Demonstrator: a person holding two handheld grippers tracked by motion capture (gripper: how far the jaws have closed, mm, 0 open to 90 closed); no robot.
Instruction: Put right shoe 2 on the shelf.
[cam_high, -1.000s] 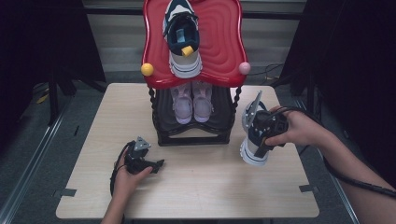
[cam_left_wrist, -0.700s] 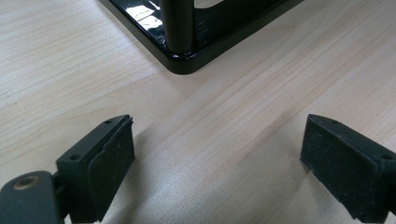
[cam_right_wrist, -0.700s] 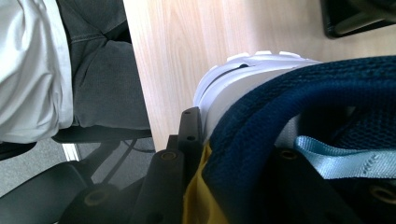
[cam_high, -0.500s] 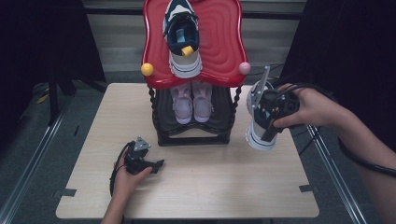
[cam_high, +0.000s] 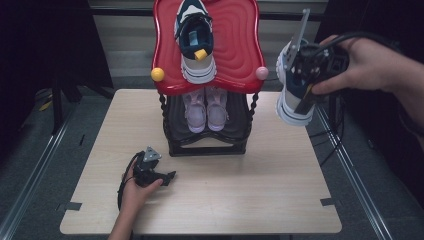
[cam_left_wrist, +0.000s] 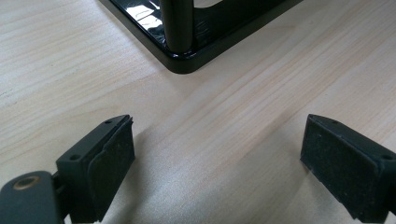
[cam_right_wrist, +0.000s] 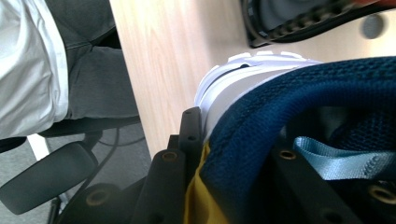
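Note:
My right gripper (cam_high: 312, 70) is shut on a navy and white sneaker (cam_high: 295, 95), held in the air at the right of the red-topped shoe rack (cam_high: 240, 45). In the right gripper view its jaws pinch the sneaker's navy collar (cam_right_wrist: 280, 130), with the white sole (cam_right_wrist: 243, 79) beyond. A matching sneaker (cam_high: 195, 42) lies on the rack's red top. A pair of pink sneakers (cam_high: 205, 110) stands on the black lower shelf. My left gripper (cam_high: 170, 176) rests on the table (cam_high: 260, 190) in front of the rack, open, its black pads (cam_left_wrist: 109, 163) wide apart over bare wood.
The rack's black base corner and post (cam_left_wrist: 180, 46) lie just ahead of the left gripper. Yellow (cam_high: 157, 74) and pink (cam_high: 261, 73) knobs mark the red top's front corners. A person's seated legs and a chair (cam_right_wrist: 56, 93) show past the table edge.
My right gripper has lifted the sneaker from the table's right side up to about the level of the rack's red top. The left gripper has stayed still.

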